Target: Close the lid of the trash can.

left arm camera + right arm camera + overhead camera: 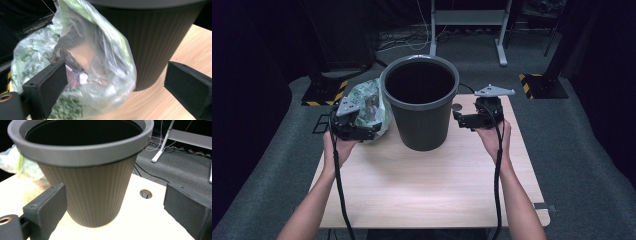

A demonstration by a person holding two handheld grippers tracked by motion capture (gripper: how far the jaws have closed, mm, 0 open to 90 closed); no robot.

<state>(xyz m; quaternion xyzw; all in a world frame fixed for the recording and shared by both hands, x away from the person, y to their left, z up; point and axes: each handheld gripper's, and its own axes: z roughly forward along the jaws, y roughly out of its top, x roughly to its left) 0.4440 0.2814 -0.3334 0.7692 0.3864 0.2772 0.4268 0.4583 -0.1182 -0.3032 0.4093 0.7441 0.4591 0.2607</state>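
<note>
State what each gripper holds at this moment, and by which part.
Nothing is held. The left gripper is open at the plastic bag; the right gripper is open before the grey bin.

one dark grey ribbed bin (pixel 420 102) stands on one light wooden table (pixel 432 190), and one clear plastic bag (pixel 373 102) with green print, stuffed with scraps, lies just beside the bin. two black grippers are there, the left gripper (pixel 362 131) and the right gripper (pixel 462 120), each with two jaws set wide apart and each held in one hand. the tabletop has one round hole (pixel 145 193) near the bin.
</note>
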